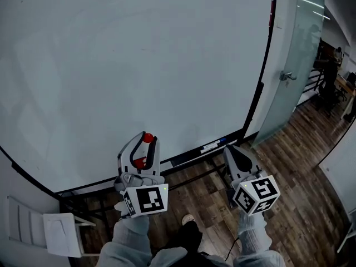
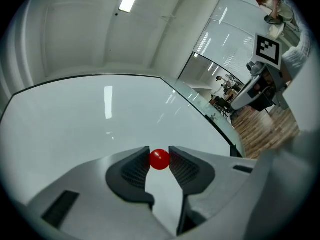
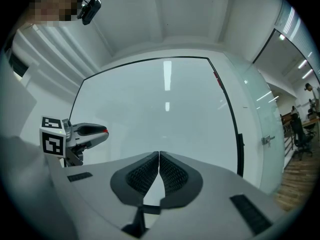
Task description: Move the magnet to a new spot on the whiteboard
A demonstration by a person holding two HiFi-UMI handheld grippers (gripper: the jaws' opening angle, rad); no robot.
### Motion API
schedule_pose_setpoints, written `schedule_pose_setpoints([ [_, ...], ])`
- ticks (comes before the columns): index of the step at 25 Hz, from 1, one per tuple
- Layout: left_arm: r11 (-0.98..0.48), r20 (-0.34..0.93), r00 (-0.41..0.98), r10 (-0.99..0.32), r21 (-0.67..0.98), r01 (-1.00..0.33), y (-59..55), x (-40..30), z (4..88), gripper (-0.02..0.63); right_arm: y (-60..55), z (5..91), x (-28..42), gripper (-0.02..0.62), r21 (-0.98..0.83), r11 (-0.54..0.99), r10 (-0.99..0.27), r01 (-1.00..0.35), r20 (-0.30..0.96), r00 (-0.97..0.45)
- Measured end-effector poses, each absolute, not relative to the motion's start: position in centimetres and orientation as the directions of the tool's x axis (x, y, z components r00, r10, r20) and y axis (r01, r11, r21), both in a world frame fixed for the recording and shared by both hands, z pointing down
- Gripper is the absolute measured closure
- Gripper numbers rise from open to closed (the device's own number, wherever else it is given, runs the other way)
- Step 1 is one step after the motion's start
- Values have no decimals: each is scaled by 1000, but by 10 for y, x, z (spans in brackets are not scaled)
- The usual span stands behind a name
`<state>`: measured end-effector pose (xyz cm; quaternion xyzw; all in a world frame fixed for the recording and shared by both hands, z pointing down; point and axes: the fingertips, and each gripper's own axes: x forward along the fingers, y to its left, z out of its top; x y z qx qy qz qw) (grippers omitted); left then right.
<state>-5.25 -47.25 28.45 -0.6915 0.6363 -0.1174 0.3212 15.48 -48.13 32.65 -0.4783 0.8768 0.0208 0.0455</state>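
A small round red magnet [image 2: 159, 159] sits pinched between the tips of my left gripper [image 2: 159, 161], against the lower part of the whiteboard [image 2: 90, 119]. In the head view the magnet [image 1: 148, 138] shows at the top of the left gripper [image 1: 146, 139], low on the whiteboard [image 1: 139, 65]. My right gripper [image 3: 159, 156] is shut with nothing in it and faces the whiteboard [image 3: 160, 99] from a distance. In the head view the right gripper [image 1: 233, 149] hangs below the board's lower right corner. The left gripper [image 3: 97, 130] also shows in the right gripper view.
A marker tray with an eraser [image 1: 211, 147] runs under the board's lower edge. A glass door [image 1: 292, 65] with a handle stands to the right. A white chair [image 1: 58, 232] is at the lower left, on wooden floor [image 1: 300, 204].
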Motion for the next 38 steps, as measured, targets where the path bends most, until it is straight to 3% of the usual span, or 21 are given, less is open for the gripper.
schedule_pose_setpoints([
  [10, -151, -106, 243, -964, -534, -832, -460, -36, 344, 483, -453, 372, 169, 568, -52, 499, -867, -865, -31, -498],
  [18, -200, -81, 288, -954, -543, -816, -474, -12, 358, 483, -457, 377, 177, 568, -43, 494, -869, -868, -13, -494],
  [38, -170, -93, 259, -961, -537, -826, -580, 21, 352, 483, -558, 378, 181, 568, -36, 573, -819, -819, 28, -574],
])
